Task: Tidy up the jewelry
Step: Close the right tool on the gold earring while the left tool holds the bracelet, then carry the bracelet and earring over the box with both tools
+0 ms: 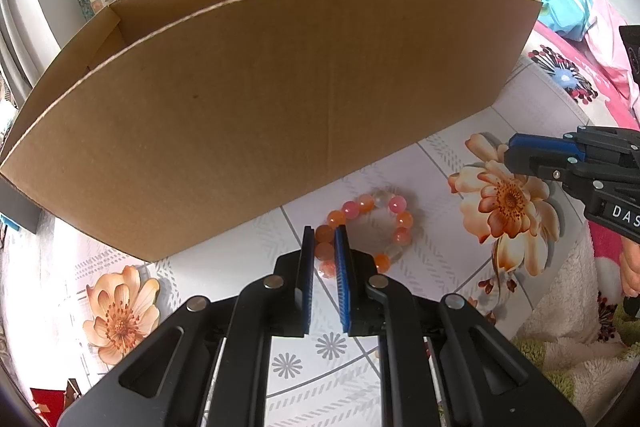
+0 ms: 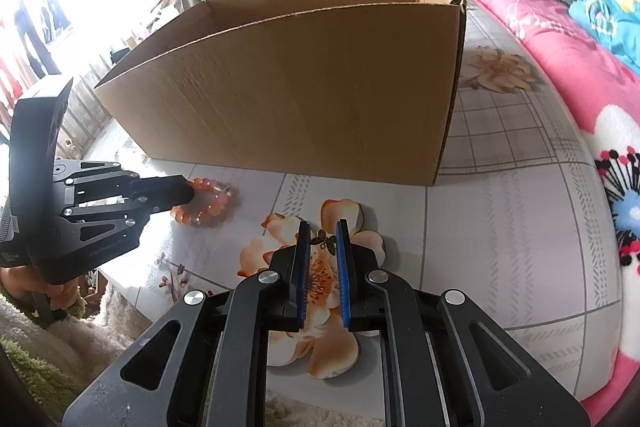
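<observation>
The box (image 1: 280, 107) hides its own floor behind the near wall in both views, and its left end runs off the left wrist picture's edge. The left gripper (image 1: 324, 231) covers part of the bracelet (image 1: 384, 223); whether its pads press the beads cannot be told. The brooch (image 2: 326, 242) between the right gripper (image 2: 323, 227) fingers is too small to make out. The bed (image 2: 520, 207) is cut off at every edge.

Your left wrist camera looks steeply down along its fingers (image 1: 307, 259), close over the bed (image 1: 460, 267), facing the cardboard box (image 1: 256, 99). Your right wrist camera does likewise from the right, sharing box, bed and bracelet (image 2: 208, 203).
</observation>
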Demonstrator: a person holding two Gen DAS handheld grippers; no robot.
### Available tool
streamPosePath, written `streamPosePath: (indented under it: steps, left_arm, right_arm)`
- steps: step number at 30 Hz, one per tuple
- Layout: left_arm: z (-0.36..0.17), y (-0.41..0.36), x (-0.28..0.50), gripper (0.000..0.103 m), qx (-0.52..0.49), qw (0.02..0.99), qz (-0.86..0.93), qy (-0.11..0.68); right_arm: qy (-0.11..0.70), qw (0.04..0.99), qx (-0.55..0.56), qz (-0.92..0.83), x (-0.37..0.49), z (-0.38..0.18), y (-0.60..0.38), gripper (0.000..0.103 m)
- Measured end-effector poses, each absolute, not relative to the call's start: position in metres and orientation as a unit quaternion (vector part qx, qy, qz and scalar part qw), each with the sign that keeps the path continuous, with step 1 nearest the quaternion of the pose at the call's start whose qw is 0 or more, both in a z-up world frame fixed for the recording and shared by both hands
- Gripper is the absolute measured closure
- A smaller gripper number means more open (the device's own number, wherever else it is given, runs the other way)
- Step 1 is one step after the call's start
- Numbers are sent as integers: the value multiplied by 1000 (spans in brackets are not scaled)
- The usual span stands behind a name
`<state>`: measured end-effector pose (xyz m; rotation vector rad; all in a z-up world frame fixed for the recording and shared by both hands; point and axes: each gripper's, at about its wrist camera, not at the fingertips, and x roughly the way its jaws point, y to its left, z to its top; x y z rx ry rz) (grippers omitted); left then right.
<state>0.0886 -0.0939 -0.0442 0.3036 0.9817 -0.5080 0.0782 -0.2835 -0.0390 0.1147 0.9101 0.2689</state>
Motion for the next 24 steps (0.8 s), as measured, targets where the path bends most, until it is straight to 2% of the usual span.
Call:
streamPosePath:
  steps: [11, 24]
  left_arm:
    - [-44, -91, 87, 93, 137, 844, -245, 456]
    - [1, -57, 76, 94, 27, 830, -346, 438]
  right_arm:
    - [426, 892, 59, 136, 75, -33, -284, 92]
    - [391, 909, 67, 128, 58, -3, -289, 92]
